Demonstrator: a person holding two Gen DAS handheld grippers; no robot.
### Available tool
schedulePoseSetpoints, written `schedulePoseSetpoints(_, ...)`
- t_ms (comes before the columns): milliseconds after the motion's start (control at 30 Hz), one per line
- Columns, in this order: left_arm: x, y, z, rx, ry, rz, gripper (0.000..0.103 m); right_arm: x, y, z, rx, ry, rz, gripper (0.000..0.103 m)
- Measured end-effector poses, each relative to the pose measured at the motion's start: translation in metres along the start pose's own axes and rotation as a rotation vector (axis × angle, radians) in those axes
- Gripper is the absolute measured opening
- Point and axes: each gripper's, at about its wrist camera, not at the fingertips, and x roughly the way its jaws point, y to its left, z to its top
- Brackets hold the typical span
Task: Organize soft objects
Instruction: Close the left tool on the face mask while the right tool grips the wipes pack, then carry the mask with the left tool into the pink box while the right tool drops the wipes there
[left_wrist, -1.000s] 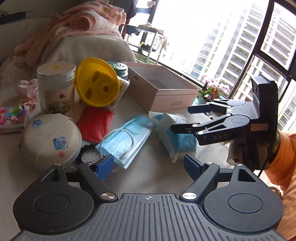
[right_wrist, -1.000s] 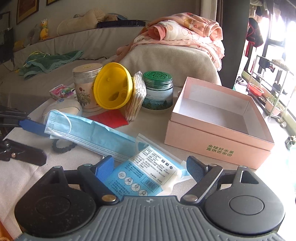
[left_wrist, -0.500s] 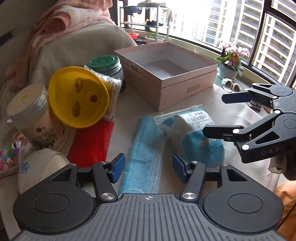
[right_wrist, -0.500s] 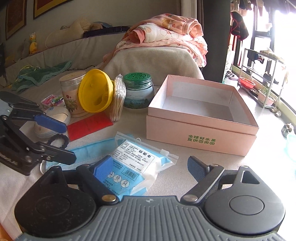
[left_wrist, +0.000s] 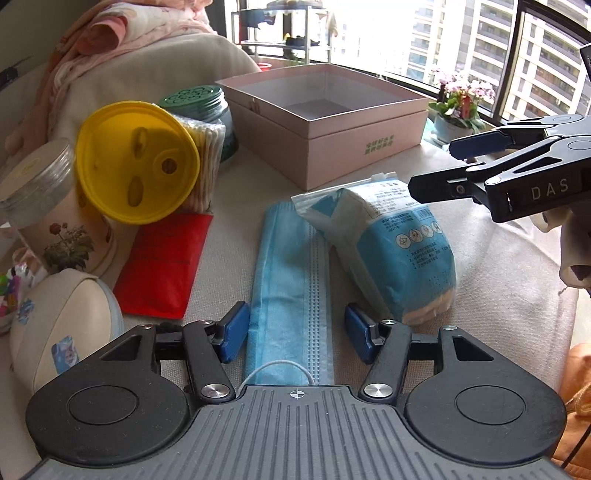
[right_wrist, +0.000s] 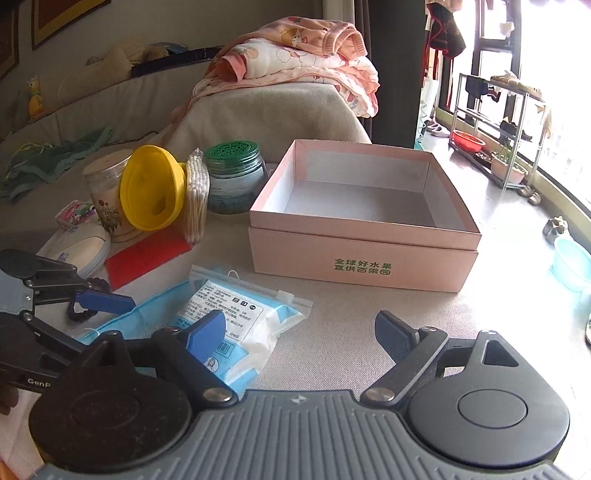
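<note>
On the desk, at 12 o'clock, the pink box (left_wrist: 364, 146) stands empty. Left gripper (left_wrist: 295, 330) straddles the face mask (left_wrist: 291, 273), jaws released after closing partway; right gripper (right_wrist: 299, 332) gapes unladen. Next: clench, lift, box it.

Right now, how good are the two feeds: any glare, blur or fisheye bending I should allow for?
Left wrist view: sharp; window bright behind the pink box, its print readable; face mask evenly lit between the left tool's pads. Right wrist view: window side blown out, washing the table edge; mask packet clear. Both bend straight lines near the borders.
</note>
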Motion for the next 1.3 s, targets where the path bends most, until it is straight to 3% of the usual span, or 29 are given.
schedulePoseSetpoints(233, -0.001, 0.002, -0.008, -0.049, -0.058, 0.018, 0.062, 0.001, 0.016, 0.007, 0.015, 0.016, 0.050, 0.089)
schedulePoseSetpoints(400, 0.001, -0.002, -0.009, -0.027, -0.082, 0.029, 0.064, 0.029, 0.029, 0.011, 0.082, 0.103, 0.093, 0.089)
schedulePoseSetpoints(433, 0.001, -0.002, -0.011, -0.027, -0.095, 0.030, 0.064, 0.034, 0.031, 0.010, 0.083, 0.122, 0.083, 0.088)
schedulePoseSetpoints(467, 0.002, -0.003, -0.012, -0.029, -0.108, 0.035, 0.062, 0.039, 0.033, 0.009, 0.085, 0.145, 0.077, 0.078)
schedulePoseSetpoints(500, 0.001, -0.005, -0.013, -0.024, -0.117, 0.036, 0.057, 0.040, 0.032, 0.008, 0.092, 0.161, 0.103, 0.065)
schedulePoseSetpoints(533, -0.001, -0.007, -0.014, -0.014, -0.123, 0.030, 0.038, 0.038, 0.030, 0.007, 0.097, 0.169, 0.118, 0.064)
schedulePoseSetpoints(567, -0.003, -0.011, -0.016, -0.002, -0.125, 0.025, 0.013, 0.033, 0.028, 0.006, 0.094, 0.173, 0.122, 0.062)
schedulePoseSetpoints(733, -0.015, -0.044, -0.032, 0.094, -0.145, 0.038, 0.011, -0.012, 0.004, 0.004, 0.064, 0.095, 0.095, 0.061)
schedulePoseSetpoints(833, -0.030, -0.061, -0.036, 0.085, -0.152, -0.028, 0.010, -0.046, -0.017, 0.000, 0.075, 0.049, 0.092, 0.061)
schedulePoseSetpoints(967, -0.068, -0.076, 0.002, 0.109, -0.265, -0.053, 0.010, -0.092, -0.039, 0.005, 0.088, -0.038, 0.100, 0.061)
schedulePoseSetpoints(1100, -0.095, -0.071, 0.065, 0.094, -0.413, -0.034, 0.012, -0.124, -0.062, 0.043, 0.116, -0.153, 0.114, 0.062)
schedulePoseSetpoints(1200, -0.082, -0.057, 0.113, 0.024, -0.477, -0.043, 0.013, -0.127, -0.082, 0.090, 0.147, -0.215, 0.127, 0.062)
schedulePoseSetpoints(1300, -0.042, -0.039, 0.158, -0.056, -0.476, -0.081, 0.013, -0.106, -0.098, 0.130, 0.183, -0.212, 0.127, 0.062)
